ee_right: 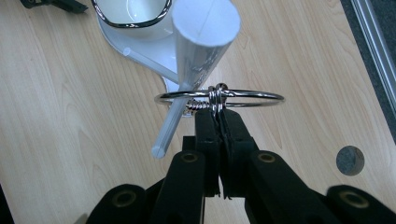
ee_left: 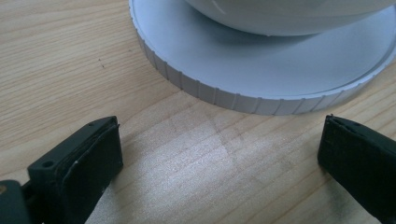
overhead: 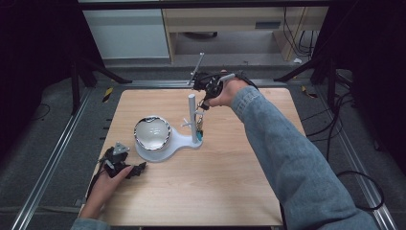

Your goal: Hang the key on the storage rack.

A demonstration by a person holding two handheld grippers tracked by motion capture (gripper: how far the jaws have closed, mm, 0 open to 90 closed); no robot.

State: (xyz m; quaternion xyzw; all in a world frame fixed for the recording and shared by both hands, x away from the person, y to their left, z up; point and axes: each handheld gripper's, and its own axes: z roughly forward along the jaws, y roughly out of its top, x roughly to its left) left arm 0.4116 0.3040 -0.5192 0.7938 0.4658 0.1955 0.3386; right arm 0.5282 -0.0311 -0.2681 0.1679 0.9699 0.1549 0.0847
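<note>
— Why does the left gripper [overhead: 125,166] rest on the table [overhead: 230,191], jaws spread, holding nothing?

— I think it waits near the white stand's base [ee_left: 243,100], ready to steady it.

— And farther?

— The right gripper [ee_right: 218,111] pinches the metal key ring [ee_right: 219,97] beside the white post [ee_right: 198,42], near a peg [ee_right: 170,123]. Open room lies right of the post.

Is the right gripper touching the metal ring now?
Touching. In the right gripper view, the right gripper has its jaws pressed together on the metal ring at its twisted joint, beside the white post.
</note>
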